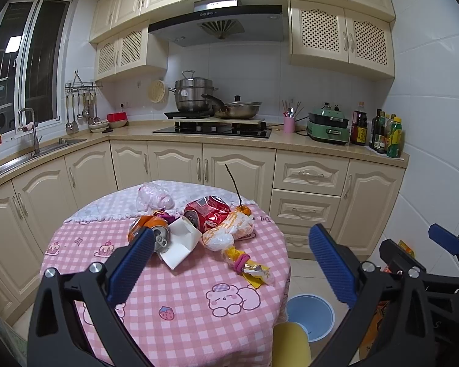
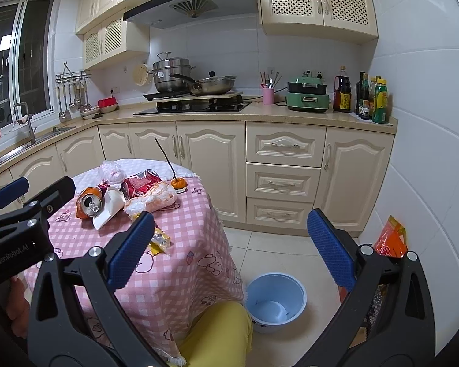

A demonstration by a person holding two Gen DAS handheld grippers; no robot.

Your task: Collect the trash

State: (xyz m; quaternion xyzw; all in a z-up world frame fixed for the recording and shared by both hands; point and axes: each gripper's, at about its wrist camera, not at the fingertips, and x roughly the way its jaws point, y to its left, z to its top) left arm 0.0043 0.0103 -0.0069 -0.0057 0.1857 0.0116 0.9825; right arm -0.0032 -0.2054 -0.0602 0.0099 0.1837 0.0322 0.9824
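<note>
Two crushed cans (image 1: 150, 229) on the table (image 1: 180, 305); one blue bin (image 2: 275, 302) on the floor; both grippers' jaws gape empty.

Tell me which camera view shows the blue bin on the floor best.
The right wrist view: the blue bin shows nearly whole, its rim and empty inside visible, beside the pink checked tablecloth. In the left wrist view the bin is partly cut off by the tablecloth and the left hand-held gripper.

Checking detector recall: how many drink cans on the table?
2. The orange can lies toward the left of the pile, beside the white paper; the crushed red can lies behind it. More may be hidden under wrappers.
</note>
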